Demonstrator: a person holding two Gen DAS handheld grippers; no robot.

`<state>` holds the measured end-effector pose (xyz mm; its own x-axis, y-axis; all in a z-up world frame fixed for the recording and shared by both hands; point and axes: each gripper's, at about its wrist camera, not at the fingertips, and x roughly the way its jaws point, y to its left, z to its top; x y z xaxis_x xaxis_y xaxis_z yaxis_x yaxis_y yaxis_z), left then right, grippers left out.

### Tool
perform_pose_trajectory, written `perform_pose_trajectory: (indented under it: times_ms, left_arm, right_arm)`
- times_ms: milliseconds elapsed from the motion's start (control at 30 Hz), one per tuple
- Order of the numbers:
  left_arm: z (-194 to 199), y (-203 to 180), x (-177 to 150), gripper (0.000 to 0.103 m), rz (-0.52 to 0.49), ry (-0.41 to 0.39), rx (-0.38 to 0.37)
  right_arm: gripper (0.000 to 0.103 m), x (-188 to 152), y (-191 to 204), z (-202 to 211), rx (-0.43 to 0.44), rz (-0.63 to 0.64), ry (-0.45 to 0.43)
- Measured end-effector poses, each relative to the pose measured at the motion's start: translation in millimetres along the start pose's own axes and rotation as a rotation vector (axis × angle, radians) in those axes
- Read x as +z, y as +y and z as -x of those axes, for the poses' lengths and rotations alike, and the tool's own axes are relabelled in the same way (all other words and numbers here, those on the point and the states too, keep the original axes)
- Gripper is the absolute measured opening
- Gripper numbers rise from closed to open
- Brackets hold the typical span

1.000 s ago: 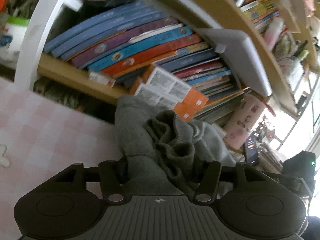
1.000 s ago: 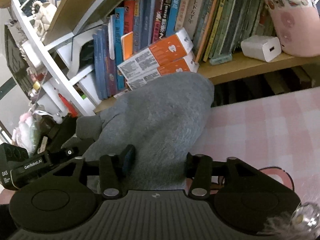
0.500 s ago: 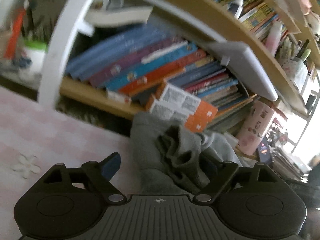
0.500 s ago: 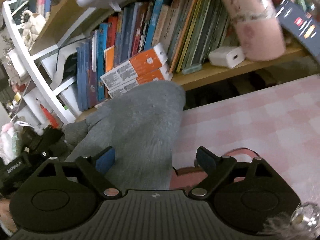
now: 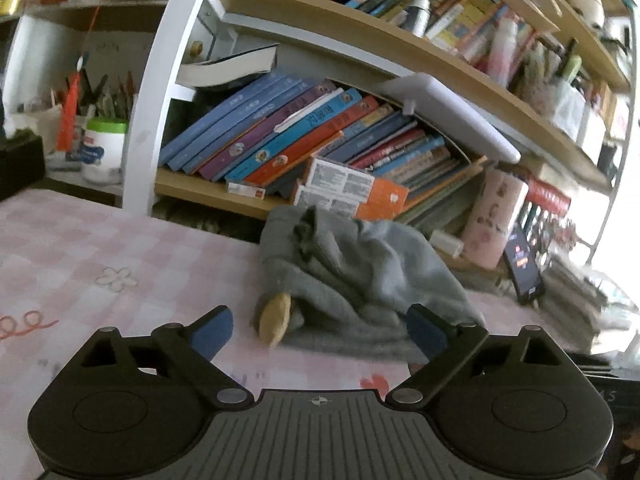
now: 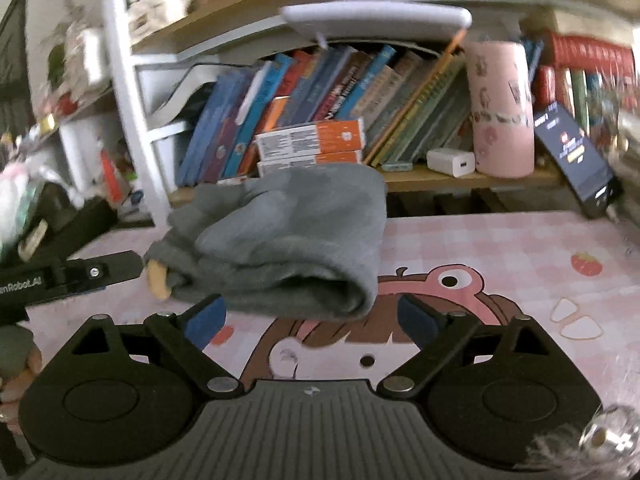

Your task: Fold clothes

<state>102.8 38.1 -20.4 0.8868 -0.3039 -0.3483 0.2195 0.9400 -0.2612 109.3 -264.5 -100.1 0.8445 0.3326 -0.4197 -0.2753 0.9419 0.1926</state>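
Both grippers have let go of the grey knitted garment (image 5: 360, 276) and pulled back from it since a second ago, when each was pinched on its cloth. The left gripper (image 5: 320, 330) now stands with its blue-padded fingers (image 5: 212, 330) spread wide, nothing between them, and the right gripper (image 6: 310, 318) is spread just as wide and empty, its pads a little nearer than the cloth's near edge. The garment lies in a folded, somewhat rumpled bundle on the pink checked tablecloth (image 5: 120, 248), at the far side of the table just in front of the wooden bookshelf (image 5: 192, 188). From the right wrist view its rounded folded edge (image 6: 356, 296) faces near and to the right, over a cartoon face printed on the cloth (image 6: 360, 344). A small tan piece (image 5: 274, 318) pokes out at the bundle's left end; I cannot tell what it is. Behind the garment, two orange and white boxes (image 5: 352, 190) are stacked on the shelf in front of leaning books. To the right stand a pink patterned cylinder (image 6: 502, 108), a white charger block (image 6: 450, 162) and a dark phone with a lit screen (image 6: 574, 156) propped up.
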Motion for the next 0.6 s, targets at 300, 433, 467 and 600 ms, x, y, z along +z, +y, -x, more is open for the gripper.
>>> perform_pose_trajectory:
  times_ms: [300, 433, 467, 600]
  left_arm:
    - [27, -26, -16, 0.101, -0.119, -0.016, 0.093]
    - [31, -34, -21, 0.103, -0.174, -0.037, 0.123]
    - [30, -35, -21, 0.103, -0.185, -0.033, 0.13]
    - [28, -35, -21, 0.103, -0.186, -0.018, 0.144]
  right_arm:
    - [0.103, -16, 20, 31, -0.106, 0.135, -0.039]
    - [0.103, -19, 23, 31, -0.129, 0.172, -0.044]
    - [0.103, -19, 24, 30, -0.132, 0.182, -0.039]
    - [0.103, -20, 27, 31, -0.132, 0.207, -0.038]
